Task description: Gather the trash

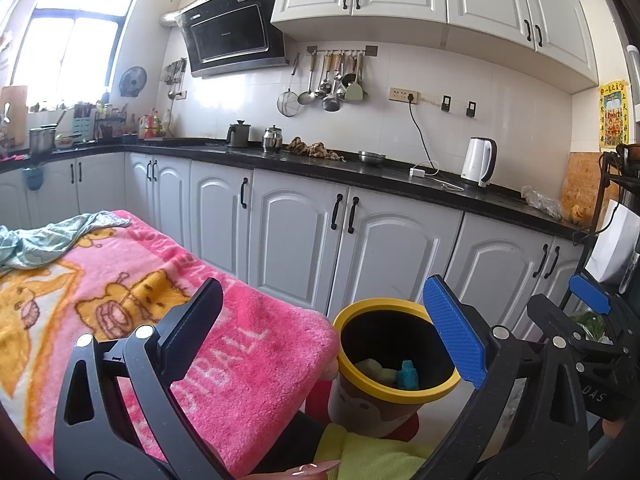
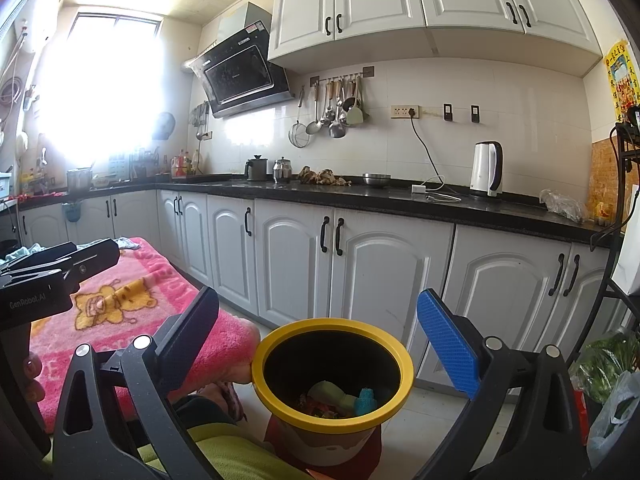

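Note:
A small trash bin with a yellow rim (image 1: 362,308) (image 2: 406,356) stands beside the corner of a table under a pink cartoon blanket (image 1: 140,292) (image 2: 132,280). Inside the bin lie a pale green piece (image 1: 376,370) (image 2: 332,394), a blue piece (image 1: 408,374) (image 2: 366,400) and some colourful scraps (image 2: 316,406). My left gripper (image 1: 332,328) hangs open above the blanket's corner and the bin, nothing between its fingers. My right gripper (image 2: 324,344) is open too, straight over the bin's mouth and empty. The right gripper (image 1: 560,312) also shows at the left wrist view's right edge.
White cabinets (image 1: 288,232) under a black counter (image 1: 320,164) run behind the bin, with a kettle (image 1: 478,160) and pots on top. A crumpled pale cloth (image 1: 44,236) lies on the blanket's far end. Bags of greens (image 2: 604,364) sit on the floor at right.

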The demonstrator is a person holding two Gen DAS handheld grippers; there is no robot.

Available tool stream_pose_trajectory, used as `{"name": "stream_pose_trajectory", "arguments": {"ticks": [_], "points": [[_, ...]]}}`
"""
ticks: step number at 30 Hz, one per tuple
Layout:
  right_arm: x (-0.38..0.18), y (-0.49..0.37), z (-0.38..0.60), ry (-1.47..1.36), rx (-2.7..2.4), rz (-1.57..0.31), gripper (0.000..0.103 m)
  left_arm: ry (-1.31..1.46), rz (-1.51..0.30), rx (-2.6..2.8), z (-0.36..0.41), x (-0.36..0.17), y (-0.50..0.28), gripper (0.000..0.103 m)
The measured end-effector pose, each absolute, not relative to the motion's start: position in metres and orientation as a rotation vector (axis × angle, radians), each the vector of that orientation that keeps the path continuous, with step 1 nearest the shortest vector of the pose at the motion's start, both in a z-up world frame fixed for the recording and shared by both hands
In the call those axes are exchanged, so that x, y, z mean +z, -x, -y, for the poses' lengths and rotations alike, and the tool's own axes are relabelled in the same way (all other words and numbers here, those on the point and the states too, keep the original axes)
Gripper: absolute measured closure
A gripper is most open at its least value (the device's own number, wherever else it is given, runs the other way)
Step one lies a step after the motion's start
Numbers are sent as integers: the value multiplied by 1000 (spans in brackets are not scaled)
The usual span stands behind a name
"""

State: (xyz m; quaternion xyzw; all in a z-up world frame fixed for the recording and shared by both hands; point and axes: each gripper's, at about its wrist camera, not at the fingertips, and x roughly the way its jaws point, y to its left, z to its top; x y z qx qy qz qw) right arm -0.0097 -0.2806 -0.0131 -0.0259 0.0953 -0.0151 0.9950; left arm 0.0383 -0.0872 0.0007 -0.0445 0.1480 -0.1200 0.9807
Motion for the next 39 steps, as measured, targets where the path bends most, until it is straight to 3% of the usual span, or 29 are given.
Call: {"name": "stream_pose_trajectory", "arguments": {"ticks": [39], "points": [[-17, 8, 282, 51, -32, -197, 6, 90, -295, -240, 86, 1, -37, 11]]}}
